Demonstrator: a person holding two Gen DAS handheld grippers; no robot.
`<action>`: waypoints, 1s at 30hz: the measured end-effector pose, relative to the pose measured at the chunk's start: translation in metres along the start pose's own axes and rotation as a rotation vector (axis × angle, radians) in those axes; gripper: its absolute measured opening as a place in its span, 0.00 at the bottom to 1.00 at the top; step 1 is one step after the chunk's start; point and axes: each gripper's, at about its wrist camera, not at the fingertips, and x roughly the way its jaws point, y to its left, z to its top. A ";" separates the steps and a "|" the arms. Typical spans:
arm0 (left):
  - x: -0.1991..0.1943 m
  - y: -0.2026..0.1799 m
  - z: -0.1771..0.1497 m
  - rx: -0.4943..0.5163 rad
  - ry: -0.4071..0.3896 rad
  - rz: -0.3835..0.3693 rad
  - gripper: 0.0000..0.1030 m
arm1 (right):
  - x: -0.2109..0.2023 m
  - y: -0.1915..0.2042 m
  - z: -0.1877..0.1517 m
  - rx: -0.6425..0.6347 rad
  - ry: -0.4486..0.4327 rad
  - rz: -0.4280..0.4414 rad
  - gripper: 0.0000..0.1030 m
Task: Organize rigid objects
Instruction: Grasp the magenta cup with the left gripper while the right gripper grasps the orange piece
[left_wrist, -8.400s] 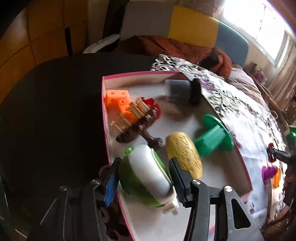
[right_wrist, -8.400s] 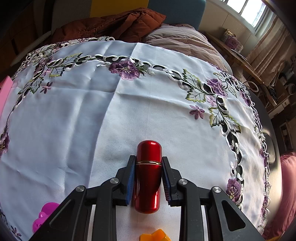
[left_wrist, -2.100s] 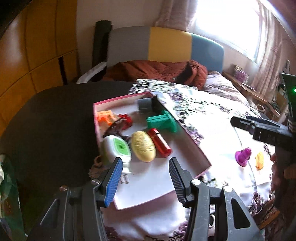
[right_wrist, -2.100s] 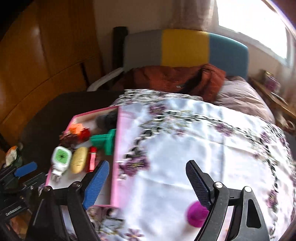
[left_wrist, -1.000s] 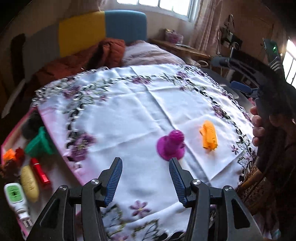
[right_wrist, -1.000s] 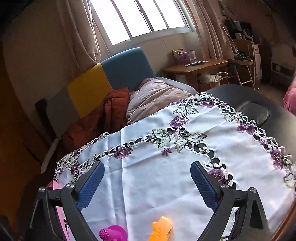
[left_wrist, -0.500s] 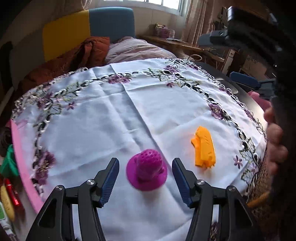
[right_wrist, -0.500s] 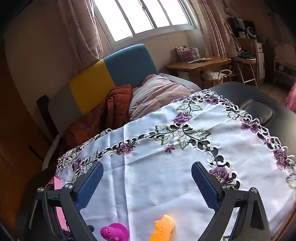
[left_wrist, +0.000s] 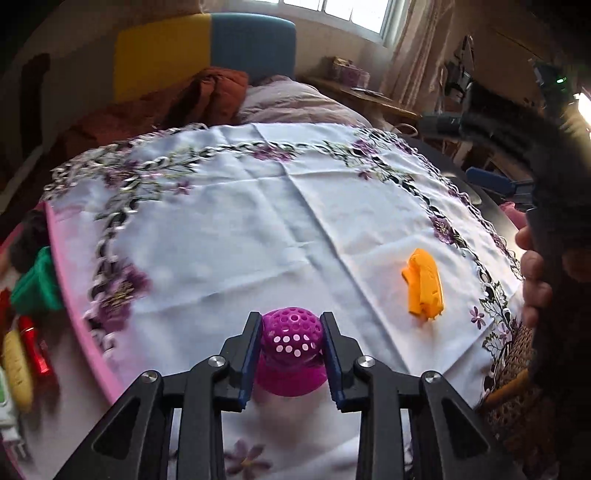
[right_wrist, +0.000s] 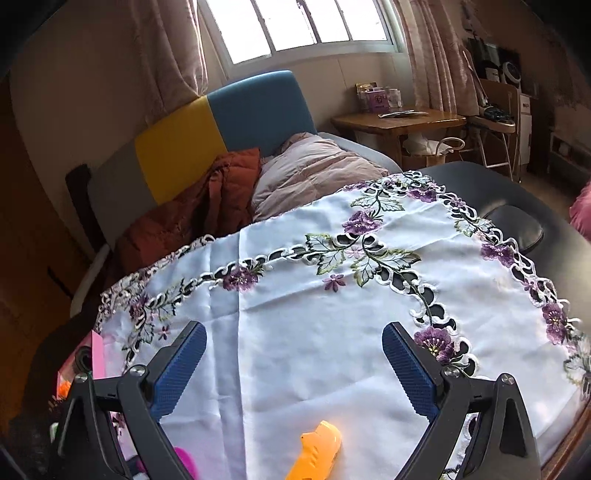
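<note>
A magenta perforated dome toy (left_wrist: 290, 373) stands on the white embroidered tablecloth (left_wrist: 258, 221). My left gripper (left_wrist: 291, 319) is closing on it, both blue pads touching the dome's sides. An orange plastic piece (left_wrist: 423, 282) lies on the cloth to its right. In the right wrist view, my right gripper (right_wrist: 293, 332) hangs wide open above the cloth with nothing between its fingers. The orange piece (right_wrist: 317, 454) lies below it, and a corner of the magenta toy (right_wrist: 186, 461) shows at the bottom left.
A pink tray (left_wrist: 74, 295) at the left edge holds a green piece (left_wrist: 37, 280), a red tube (left_wrist: 35, 347) and a yellow object (left_wrist: 16, 365). A person's hand (left_wrist: 535, 273) is at the right. A sofa with an orange jacket (right_wrist: 192, 214) stands behind the table.
My left gripper has dropped forward onto the magenta toy and its jaws have closed from wide apart to touching the dome. The right gripper has barely moved.
</note>
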 end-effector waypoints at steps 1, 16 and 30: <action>-0.005 0.001 -0.002 -0.001 -0.008 0.004 0.30 | 0.002 0.002 -0.001 -0.012 0.013 -0.005 0.94; -0.065 0.023 -0.016 -0.038 -0.131 0.009 0.30 | 0.038 0.000 -0.033 0.087 0.398 -0.093 0.86; -0.084 0.046 -0.024 -0.125 -0.170 -0.026 0.30 | 0.051 0.009 -0.071 0.055 0.439 -0.237 0.27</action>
